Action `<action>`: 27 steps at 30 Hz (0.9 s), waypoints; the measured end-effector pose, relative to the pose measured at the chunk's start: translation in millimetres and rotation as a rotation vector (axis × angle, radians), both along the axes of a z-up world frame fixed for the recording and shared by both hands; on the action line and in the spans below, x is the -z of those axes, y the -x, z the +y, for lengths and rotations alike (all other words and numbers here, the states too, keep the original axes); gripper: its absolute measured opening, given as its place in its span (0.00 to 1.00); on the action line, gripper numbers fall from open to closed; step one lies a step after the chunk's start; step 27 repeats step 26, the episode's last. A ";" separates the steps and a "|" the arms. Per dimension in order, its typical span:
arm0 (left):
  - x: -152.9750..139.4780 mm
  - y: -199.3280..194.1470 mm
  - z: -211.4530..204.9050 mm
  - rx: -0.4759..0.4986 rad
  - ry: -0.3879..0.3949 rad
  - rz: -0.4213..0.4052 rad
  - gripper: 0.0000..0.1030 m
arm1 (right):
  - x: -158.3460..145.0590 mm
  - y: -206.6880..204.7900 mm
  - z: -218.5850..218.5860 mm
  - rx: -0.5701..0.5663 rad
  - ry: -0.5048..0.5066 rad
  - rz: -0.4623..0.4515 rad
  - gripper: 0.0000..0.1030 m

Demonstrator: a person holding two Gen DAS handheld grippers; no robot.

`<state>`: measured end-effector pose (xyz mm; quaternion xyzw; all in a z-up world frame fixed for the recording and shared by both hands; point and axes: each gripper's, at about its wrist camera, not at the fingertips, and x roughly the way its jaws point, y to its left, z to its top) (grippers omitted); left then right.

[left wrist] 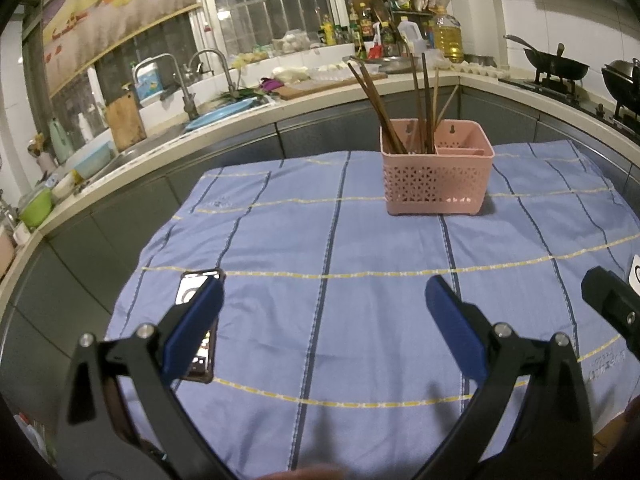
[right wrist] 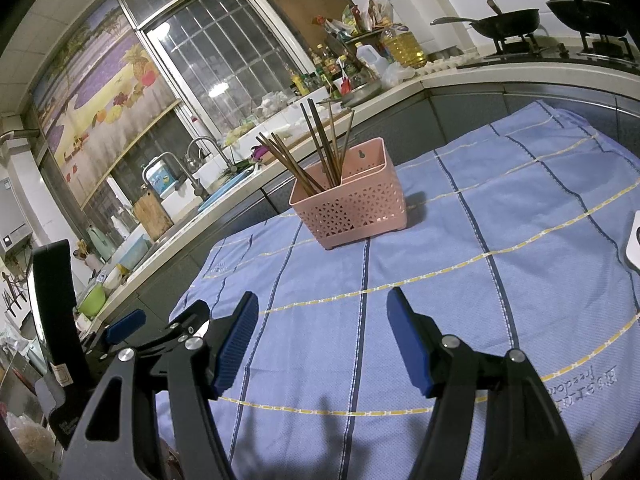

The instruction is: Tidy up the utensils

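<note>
A pink perforated utensil basket [left wrist: 437,174] [right wrist: 352,204] stands on the blue striped cloth [left wrist: 360,248] [right wrist: 500,220] at the far side of the table. Several dark chopsticks [left wrist: 384,108] [right wrist: 316,148] lean upright in its larger compartment; the smaller compartment looks empty. My left gripper [left wrist: 324,300] hangs open over the near cloth with nothing between its blue pads. My right gripper [right wrist: 322,312] is likewise open and empty, well short of the basket. The left gripper [right wrist: 132,324] also shows at the left of the right wrist view.
A phone [left wrist: 200,320] lies on the cloth under my left finger. A white object [right wrist: 634,240] sits at the cloth's right edge. Behind the table runs a counter with sink [left wrist: 224,114], bottles [left wrist: 360,28] and woks on a stove [left wrist: 560,66].
</note>
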<state>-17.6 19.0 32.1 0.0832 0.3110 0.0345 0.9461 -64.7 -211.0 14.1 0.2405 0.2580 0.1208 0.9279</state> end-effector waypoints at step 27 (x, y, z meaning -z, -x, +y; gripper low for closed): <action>19.5 -5.2 -9.4 0.031 -0.003 0.047 0.94 | 2.5 3.6 4.3 0.001 0.002 0.009 0.65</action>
